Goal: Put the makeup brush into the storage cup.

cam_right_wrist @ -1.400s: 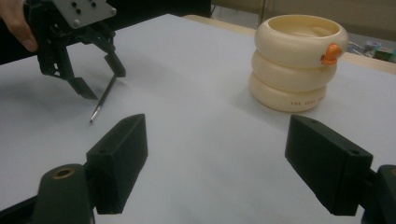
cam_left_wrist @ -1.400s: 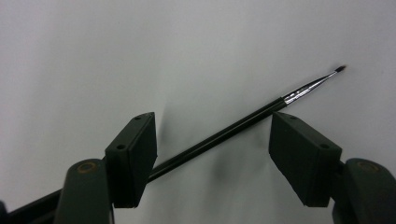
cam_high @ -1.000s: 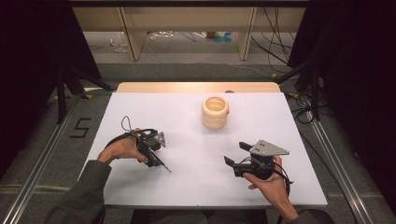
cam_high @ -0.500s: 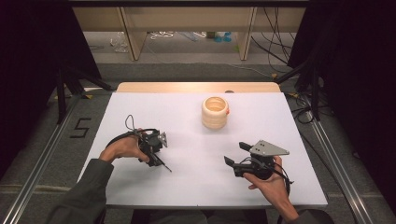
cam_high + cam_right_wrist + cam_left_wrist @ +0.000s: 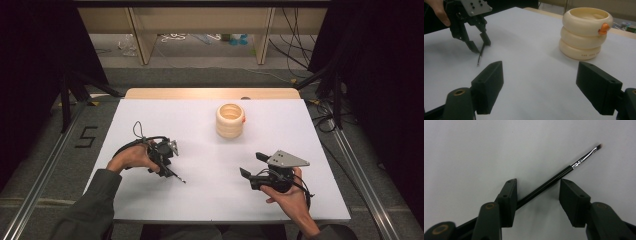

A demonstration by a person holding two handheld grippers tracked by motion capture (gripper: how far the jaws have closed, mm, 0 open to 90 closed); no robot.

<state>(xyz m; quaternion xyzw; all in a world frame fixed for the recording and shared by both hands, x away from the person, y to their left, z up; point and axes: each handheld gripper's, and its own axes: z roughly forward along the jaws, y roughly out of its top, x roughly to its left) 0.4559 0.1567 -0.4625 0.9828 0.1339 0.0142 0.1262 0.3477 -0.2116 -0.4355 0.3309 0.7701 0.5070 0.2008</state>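
Lower left of the high view, the left claw (image 5: 170, 172) is closing around a thin black makeup brush (image 5: 554, 179) lying on the white counter (image 5: 210, 200), not yet clamped; the right claw (image 5: 252, 165) is waiting released. Lifting remains.

White table (image 5: 150, 115), grey floor (image 5: 200, 75) — dark curtains (image 5: 30, 60) flanking.

— What sort of premises?
— A lab recording bay: a bare white table (image 5: 215, 200) walled by black curtains (image 5: 30, 75), aluminium floor rails (image 5: 45, 175) beside it, loose cables (image 5: 300, 45) beyond both grippers.
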